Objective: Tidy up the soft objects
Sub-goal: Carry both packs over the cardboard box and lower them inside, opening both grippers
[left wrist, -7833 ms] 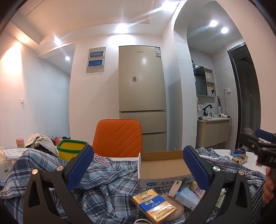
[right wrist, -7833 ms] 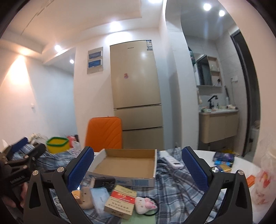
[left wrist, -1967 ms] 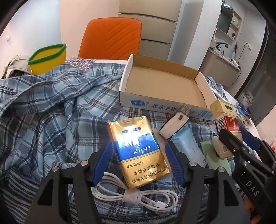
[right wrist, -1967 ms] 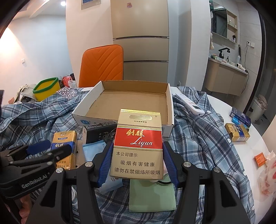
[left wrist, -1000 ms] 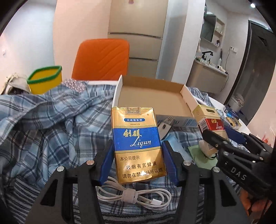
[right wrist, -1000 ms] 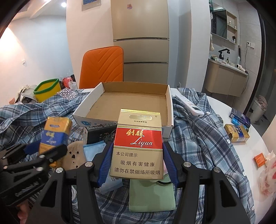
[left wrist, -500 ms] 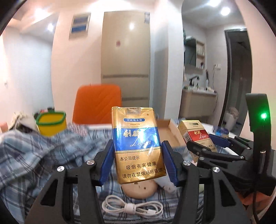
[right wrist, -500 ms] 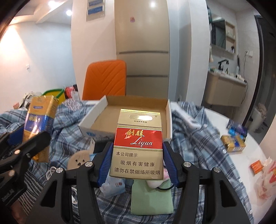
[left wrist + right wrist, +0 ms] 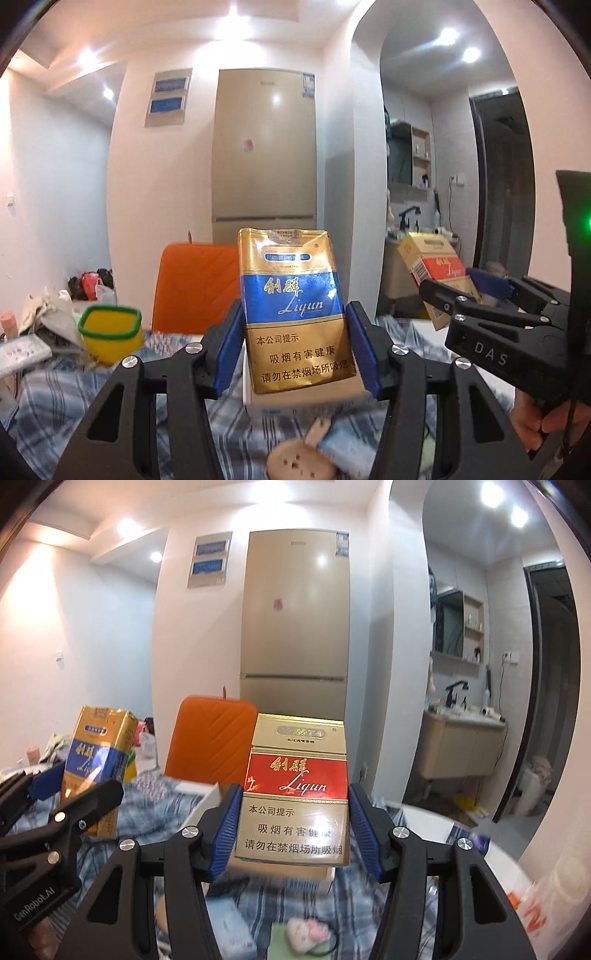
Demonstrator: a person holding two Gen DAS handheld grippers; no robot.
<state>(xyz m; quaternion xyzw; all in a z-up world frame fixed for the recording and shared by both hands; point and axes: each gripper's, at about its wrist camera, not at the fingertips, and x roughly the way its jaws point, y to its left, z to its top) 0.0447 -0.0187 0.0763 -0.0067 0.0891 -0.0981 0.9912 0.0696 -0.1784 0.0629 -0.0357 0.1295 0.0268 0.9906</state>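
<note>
- Two packs are held up above the checked cloth [image 9: 66,391].
- Left gripper [image 9: 295,350] pinches the blue-and-gold pack [image 9: 295,314] (upright, slightly crumpled).
- Right gripper [image 9: 293,830] pinches the red-and-gold pack [image 9: 297,794] before the orange chair [image 9: 212,738].

A white round table [image 9: 436,821] carries a rumpled blue plaid cloth [image 9: 74,387]. On the cloth sit a yellow green-rimmed tub [image 9: 110,334] and a shallow cardboard box [image 9: 207,797].
</note>
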